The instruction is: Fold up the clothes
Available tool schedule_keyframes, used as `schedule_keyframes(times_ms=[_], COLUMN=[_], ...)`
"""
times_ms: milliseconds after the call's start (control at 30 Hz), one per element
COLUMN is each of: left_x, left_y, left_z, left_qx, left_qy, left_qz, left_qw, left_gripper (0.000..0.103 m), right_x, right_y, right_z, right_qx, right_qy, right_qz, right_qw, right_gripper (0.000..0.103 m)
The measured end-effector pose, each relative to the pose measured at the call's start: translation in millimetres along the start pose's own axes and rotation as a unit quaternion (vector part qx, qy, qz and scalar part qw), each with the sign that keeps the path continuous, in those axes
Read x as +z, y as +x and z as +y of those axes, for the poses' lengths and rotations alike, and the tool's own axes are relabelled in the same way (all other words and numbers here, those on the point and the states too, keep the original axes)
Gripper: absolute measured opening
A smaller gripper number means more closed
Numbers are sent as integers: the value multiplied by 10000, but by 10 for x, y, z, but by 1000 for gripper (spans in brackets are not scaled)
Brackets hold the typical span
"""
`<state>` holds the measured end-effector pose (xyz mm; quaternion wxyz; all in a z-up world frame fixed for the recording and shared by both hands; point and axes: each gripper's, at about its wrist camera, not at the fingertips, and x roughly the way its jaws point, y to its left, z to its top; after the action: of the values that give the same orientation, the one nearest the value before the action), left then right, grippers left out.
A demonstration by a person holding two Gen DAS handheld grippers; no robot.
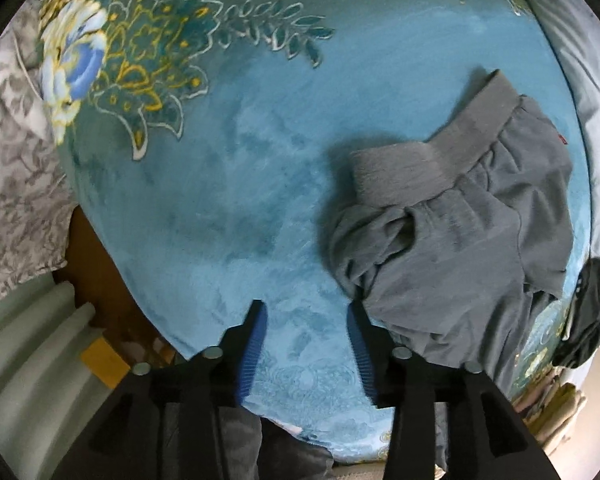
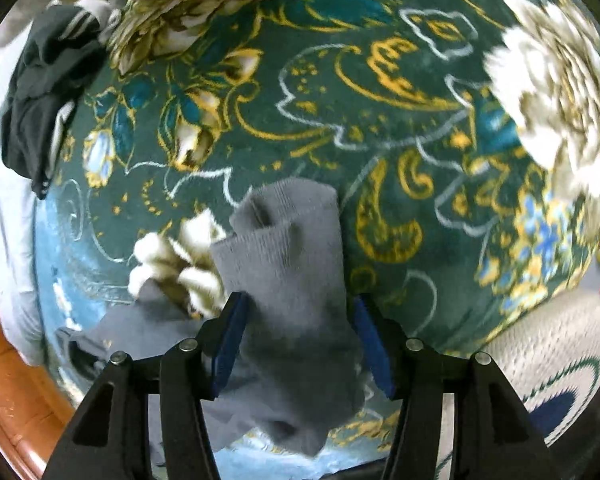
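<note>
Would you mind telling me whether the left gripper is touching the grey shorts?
Cannot tell. In the left wrist view, the left gripper is open over the blue blanket; its right finger overlaps the grey shorts edge, contact unclear.

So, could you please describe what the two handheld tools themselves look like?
Both match: the left tool and right tool have black angular plastic arms, blue ribbed pads on the fingers, and round silver pins at the joints. No cables, markings or sleeves show.

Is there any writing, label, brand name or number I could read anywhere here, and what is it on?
None can be read.
A small red mark sits on the grey garment, too small to tell if it is a tag or lettering.
The blanket bears only flower patterns, no words.
</note>
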<state>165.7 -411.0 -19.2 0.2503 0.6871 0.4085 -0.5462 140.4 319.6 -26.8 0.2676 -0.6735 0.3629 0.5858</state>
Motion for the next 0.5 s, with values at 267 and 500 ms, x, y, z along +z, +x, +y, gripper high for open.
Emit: schedule_keyframes(times_ms=[267,500], left_x=[280,542], left_y=[220,270], left_z=[60,-27], left_qx=[-324,-811], left_qy=[-306,-576], left_qz=[72,-62], left_qw=[9990,9950], left_gripper=[56,59], right_x=[65,291], right_y=[-216,-1024], right_z=[320,43], right_qx=[-850,-942], right_qy=[-601,57], right_qz=[-155,-1214], right_qw=[9944,9881], right_gripper=[4,4])
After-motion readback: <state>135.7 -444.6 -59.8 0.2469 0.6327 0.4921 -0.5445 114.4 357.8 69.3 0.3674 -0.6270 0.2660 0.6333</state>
